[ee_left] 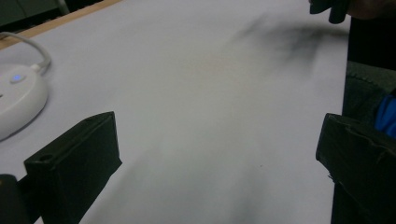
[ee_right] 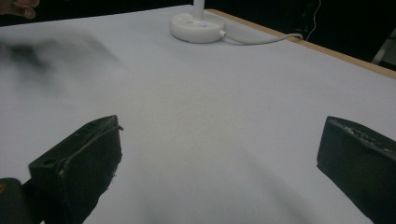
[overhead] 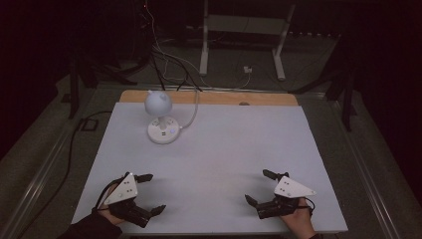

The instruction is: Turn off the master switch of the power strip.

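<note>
A small white desk lamp (overhead: 159,104) with a round base (overhead: 163,130) and a lit blue dot stands at the back left of the white table cover (overhead: 214,149). Its base (ee_left: 16,102) sits at the left of the left gripper view, and its base (ee_right: 196,28) lies far off in the right gripper view. My left gripper (overhead: 149,193) rests near the front left edge, jaws wide apart, nothing between them. My right gripper (overhead: 260,187) rests near the front right, also open and empty. In each gripper view the jaws frame bare cover, left gripper (ee_left: 219,154), right gripper (ee_right: 219,154).
A white cable (overhead: 191,112) runs from the lamp base over the table's wooden back edge (overhead: 209,97). Behind the table are dark floor, loose cables and a white frame (overhead: 244,35). The room is dim.
</note>
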Available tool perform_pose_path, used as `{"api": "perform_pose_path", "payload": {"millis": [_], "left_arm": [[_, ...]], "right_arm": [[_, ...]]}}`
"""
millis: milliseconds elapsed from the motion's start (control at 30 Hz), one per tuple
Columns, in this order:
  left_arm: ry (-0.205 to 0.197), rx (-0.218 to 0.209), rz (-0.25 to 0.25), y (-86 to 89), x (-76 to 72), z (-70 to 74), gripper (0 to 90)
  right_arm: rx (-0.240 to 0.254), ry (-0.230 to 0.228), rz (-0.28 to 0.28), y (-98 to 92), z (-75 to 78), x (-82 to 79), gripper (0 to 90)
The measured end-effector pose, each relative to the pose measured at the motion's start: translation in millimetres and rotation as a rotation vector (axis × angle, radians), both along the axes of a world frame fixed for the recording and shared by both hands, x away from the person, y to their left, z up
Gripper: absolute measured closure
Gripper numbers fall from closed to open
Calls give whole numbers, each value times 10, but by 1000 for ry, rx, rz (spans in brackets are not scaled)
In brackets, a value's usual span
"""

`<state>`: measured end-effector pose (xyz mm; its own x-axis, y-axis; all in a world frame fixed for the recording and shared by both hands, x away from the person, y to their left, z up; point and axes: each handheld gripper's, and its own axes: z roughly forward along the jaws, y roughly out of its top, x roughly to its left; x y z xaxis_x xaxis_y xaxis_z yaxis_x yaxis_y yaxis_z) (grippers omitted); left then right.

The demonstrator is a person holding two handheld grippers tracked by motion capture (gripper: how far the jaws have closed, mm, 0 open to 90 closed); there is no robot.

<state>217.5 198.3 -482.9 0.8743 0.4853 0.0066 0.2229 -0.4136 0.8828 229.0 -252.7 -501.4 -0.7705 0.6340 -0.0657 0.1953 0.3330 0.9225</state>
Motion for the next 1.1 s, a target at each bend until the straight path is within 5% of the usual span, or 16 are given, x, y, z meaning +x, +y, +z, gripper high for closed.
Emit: {"api": "perform_pose_path", "payload": {"millis": [533,1100], "left_arm": [[-20,1,-2,-123,211,225,2],[-12,-27,80,-182,582,369,2]], "right_arm": [[26,-2,0,-10,24,-16,0],[39,1,3,-20,26,-15,0]]}}
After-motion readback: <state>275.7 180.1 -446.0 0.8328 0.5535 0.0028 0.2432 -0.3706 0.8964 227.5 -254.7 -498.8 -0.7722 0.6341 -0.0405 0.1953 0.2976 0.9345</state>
